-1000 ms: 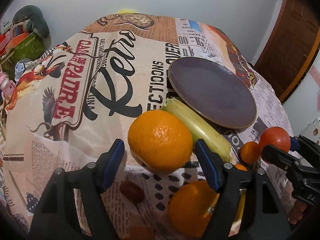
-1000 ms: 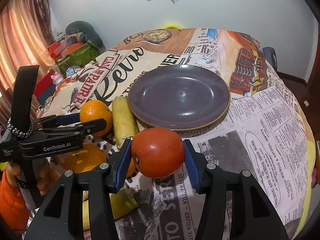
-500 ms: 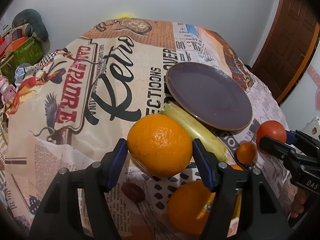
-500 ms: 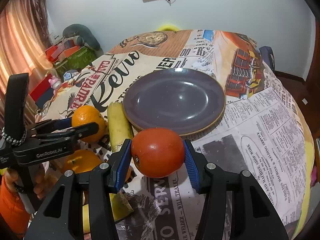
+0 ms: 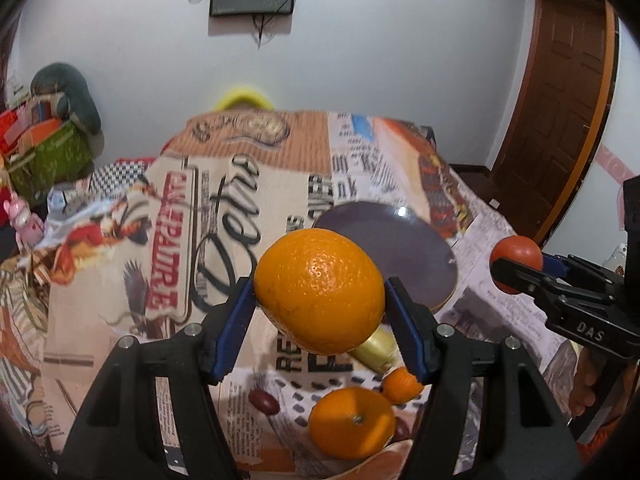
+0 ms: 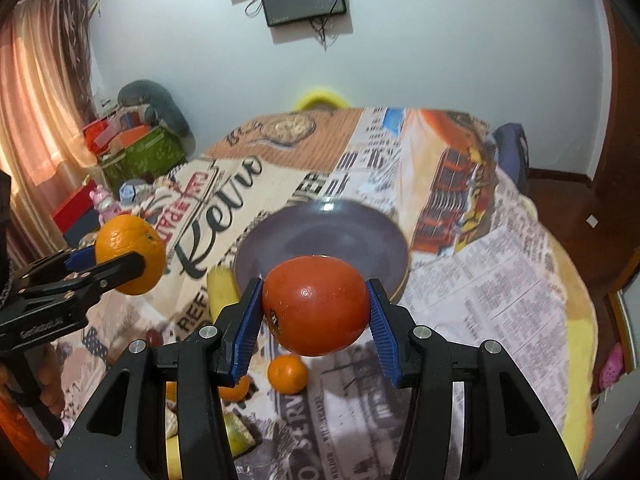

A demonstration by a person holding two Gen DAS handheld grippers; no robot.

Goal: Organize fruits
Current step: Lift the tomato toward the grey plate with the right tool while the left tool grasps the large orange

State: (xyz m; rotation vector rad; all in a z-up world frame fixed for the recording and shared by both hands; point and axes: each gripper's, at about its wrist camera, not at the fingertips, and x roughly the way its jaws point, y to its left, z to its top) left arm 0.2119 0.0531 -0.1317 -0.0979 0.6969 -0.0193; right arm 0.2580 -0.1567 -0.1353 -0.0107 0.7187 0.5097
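Note:
My left gripper (image 5: 320, 300) is shut on a large orange (image 5: 319, 290) and holds it in the air above the table; it also shows in the right wrist view (image 6: 130, 254). My right gripper (image 6: 316, 312) is shut on a red tomato (image 6: 316, 306), raised near the front rim of the purple plate (image 6: 340, 236). The tomato also shows in the left wrist view (image 5: 516, 254). The plate (image 5: 400, 240) holds nothing. On the cloth below lie a second orange (image 5: 352, 422), a small tangerine (image 5: 402, 384) and a yellow squash-like fruit (image 5: 378, 354).
The round table wears a printed newspaper-style cloth (image 6: 500, 280). A small dark red fruit (image 5: 264, 402) lies near the front. Another small tangerine (image 6: 287, 374) sits under the right gripper. Boxes and toys (image 6: 132, 148) stand at the back left beyond the table.
Both grippers have lifted higher and tilted up, each still holding its fruit. The table and plate now sit lower in both views, and the wall screen has come into view.

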